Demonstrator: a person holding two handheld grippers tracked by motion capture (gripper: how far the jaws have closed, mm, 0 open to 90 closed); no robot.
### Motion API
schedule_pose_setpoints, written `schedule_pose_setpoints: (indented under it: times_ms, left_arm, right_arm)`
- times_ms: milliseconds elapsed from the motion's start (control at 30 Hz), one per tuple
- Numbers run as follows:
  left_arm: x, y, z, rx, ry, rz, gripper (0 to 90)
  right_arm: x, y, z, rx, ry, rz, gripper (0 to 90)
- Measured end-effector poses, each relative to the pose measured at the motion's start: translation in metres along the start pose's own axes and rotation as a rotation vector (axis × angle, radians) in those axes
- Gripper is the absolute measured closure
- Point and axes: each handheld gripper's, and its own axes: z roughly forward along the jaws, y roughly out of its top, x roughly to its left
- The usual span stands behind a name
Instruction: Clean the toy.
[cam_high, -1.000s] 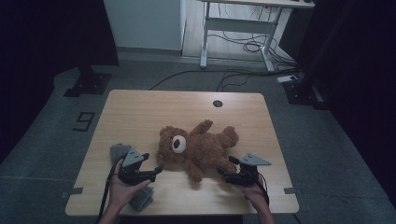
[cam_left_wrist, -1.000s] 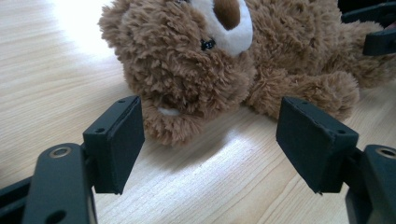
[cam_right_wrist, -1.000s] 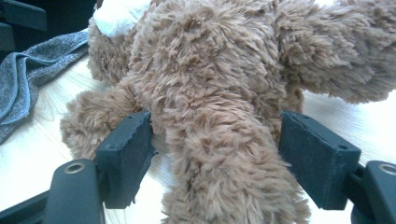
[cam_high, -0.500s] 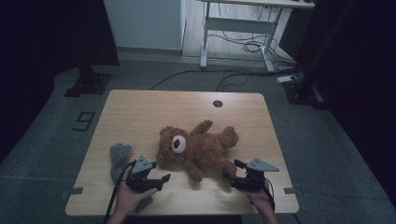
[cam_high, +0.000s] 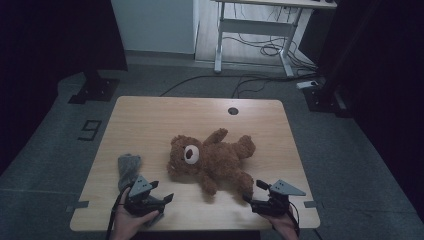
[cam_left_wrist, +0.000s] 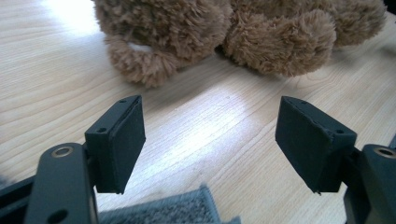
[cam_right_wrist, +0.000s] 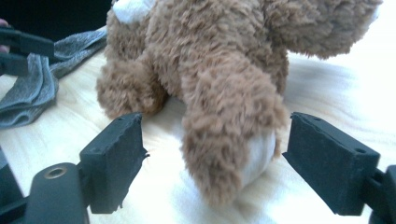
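Right gripper view: my right gripper (cam_right_wrist: 212, 154) stands wide, its jaws having just been opening, and the teddy bear's (cam_right_wrist: 219, 74) near leg lies between the pads without contact on either side. In the high view this gripper (cam_high: 251, 196) sits low at the table's (cam_high: 150, 115) near edge, tips just beside that leg.

Left gripper view: my left gripper (cam_left_wrist: 210, 140) is also wide and holds nothing; bare wood lies between its pads, with the bear (cam_left_wrist: 224, 32) a little ahead. In the high view it (cam_high: 162, 192) rests at the near left, next to a crumpled grey cloth (cam_high: 127, 167).

The bear (cam_high: 212, 160) lies on its back at the table's middle, head toward my left, legs toward my right.

Step in hand, as I judge it: approach, with both tools set for a grasp on the bear. Next move: advance the right tool slightly so the leg sits deep between the pads, then close firmly. Plush compresses, so a shallow bite may slip. The left tool must travel forward to reach the head or arm.
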Motion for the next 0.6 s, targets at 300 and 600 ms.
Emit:
schedule_pose_setpoints:
  times_ms: [300, 600]
  left_arm:
    - [0.0, -0.005, -0.01, -0.015, 0.007, -0.002, 24.0]
    - [0.001, -0.005, -0.01, -0.016, 0.014, 0.009, 24.1]
  right_arm:
    - [0.003, -0.014, -0.004, 0.04, -0.012, -0.009, 16.2]
    - [0.002, -0.014, -0.005, 0.033, -0.018, -0.013, 16.0]
